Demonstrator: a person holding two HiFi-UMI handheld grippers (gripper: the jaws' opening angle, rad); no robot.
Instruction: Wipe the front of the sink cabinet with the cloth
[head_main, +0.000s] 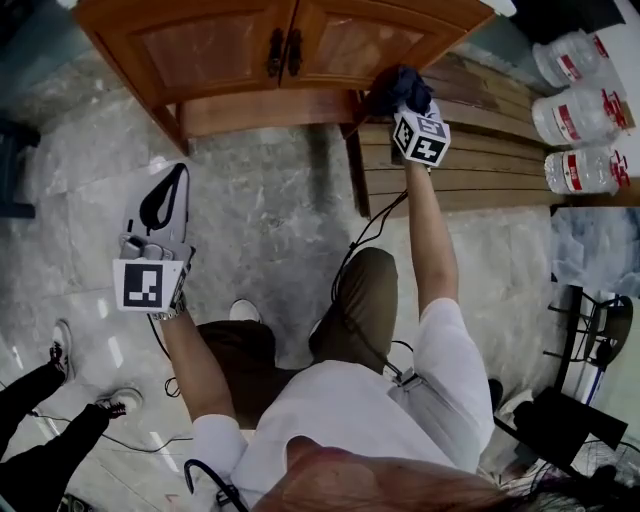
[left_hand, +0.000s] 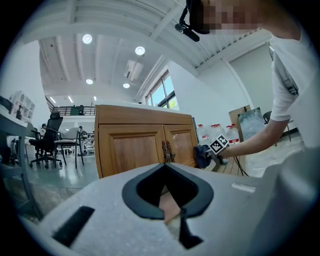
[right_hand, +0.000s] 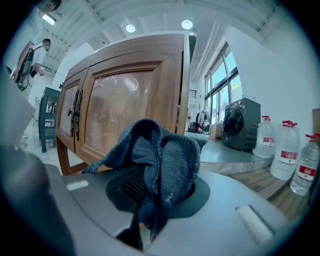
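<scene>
Because the wiping needs only one tool, the right gripper (head_main: 402, 98) reaches forward alone, its fingers (right_hand: 122, 186) clamped on the bunched blue cloth (right_hand: 165, 155) so that a soft wad leads toward the wood. That cloth sits at the lower right corner of the cabinet (head_main: 220, 50) front. The left gripper (head_main: 170, 190) hangs over the floor (head_main: 270, 220), fingers (left_hand: 200, 195) together and empty, probably just kept clear.

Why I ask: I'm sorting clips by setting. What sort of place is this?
Likely a big open hall used as studio or office, not a home: the sink cabinet stands alone on a stone floor, office chairs sit nearby, and the high ceiling carries recessed lights.
</scene>
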